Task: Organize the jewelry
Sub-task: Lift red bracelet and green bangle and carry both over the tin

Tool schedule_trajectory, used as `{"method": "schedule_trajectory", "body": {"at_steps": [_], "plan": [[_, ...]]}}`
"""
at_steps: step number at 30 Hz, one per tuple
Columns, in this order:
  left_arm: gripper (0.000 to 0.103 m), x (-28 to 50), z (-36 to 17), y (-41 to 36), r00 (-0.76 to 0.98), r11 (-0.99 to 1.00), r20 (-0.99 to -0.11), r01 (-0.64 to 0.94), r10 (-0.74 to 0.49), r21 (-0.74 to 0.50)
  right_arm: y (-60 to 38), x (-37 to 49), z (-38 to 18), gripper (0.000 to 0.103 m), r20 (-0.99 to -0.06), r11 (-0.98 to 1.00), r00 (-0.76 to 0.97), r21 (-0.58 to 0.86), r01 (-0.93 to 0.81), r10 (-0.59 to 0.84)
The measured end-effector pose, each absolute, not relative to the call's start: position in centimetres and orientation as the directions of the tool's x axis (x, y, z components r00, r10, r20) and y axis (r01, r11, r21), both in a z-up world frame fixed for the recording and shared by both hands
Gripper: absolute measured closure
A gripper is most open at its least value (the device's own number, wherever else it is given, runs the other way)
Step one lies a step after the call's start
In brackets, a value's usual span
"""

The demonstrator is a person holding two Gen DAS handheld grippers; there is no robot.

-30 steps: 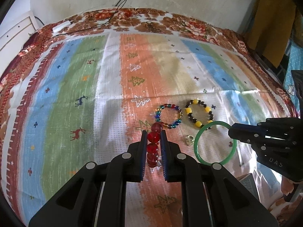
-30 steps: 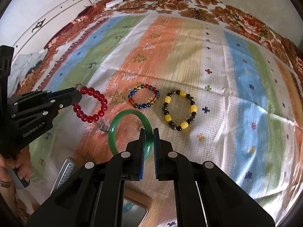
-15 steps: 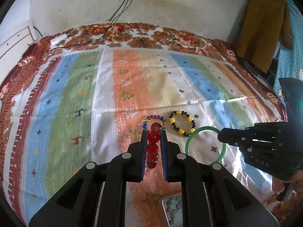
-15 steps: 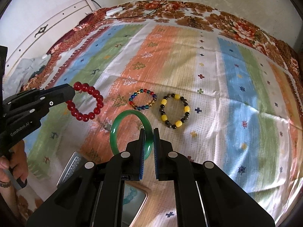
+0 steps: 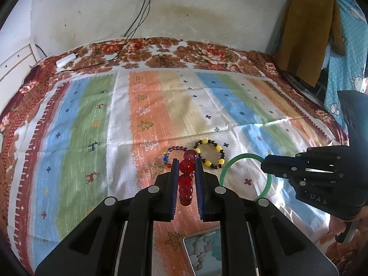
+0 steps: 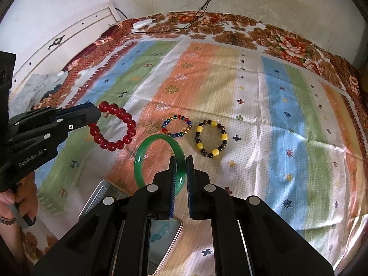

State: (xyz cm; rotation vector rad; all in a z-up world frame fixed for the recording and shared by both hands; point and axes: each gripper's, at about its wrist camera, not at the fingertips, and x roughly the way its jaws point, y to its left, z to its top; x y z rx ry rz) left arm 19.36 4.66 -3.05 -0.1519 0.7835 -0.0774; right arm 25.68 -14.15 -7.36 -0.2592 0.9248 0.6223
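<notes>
The red bead bracelet hangs in the air above the striped blanket, pinched at its near edge between the fingers of the left gripper; from the left wrist view the beads run edge-on in a line between the two blue-lined pads. Just to its right the green bangle is likewise lifted clear of the cloth, its rim clamped by the right gripper, whose fingers are drawn in narrow around the band. Both rings stand roughly upright in their grips, near one another but apart. On the blanket beyond them lie two more pieces side by side without touching: a small multicolored bead bracelet and, to its right, a yellow and dark bead bracelet. Below the grippers, at the near edge of the cloth, sits an open metal tin with a pale blue interior in which a beaded piece shows faintly; its lid lies just to the left of it. The floral bedspread borders the blanket at the far side, where a white adapter and its black cables lead up the wall.
</notes>
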Motion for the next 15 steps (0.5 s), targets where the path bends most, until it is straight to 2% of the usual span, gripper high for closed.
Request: {"method": "schedule_trajectory", "body": {"at_steps": [15], "plan": [[0.09, 16.6, -2.5, 2.9, 0.723, 0.985, -0.675, 0.05, -0.149, -0.164, -15.1, 23.3, -6.5, 0.094, -0.789, 0.787, 0.456, 0.056, -0.614, 0.412]]}}
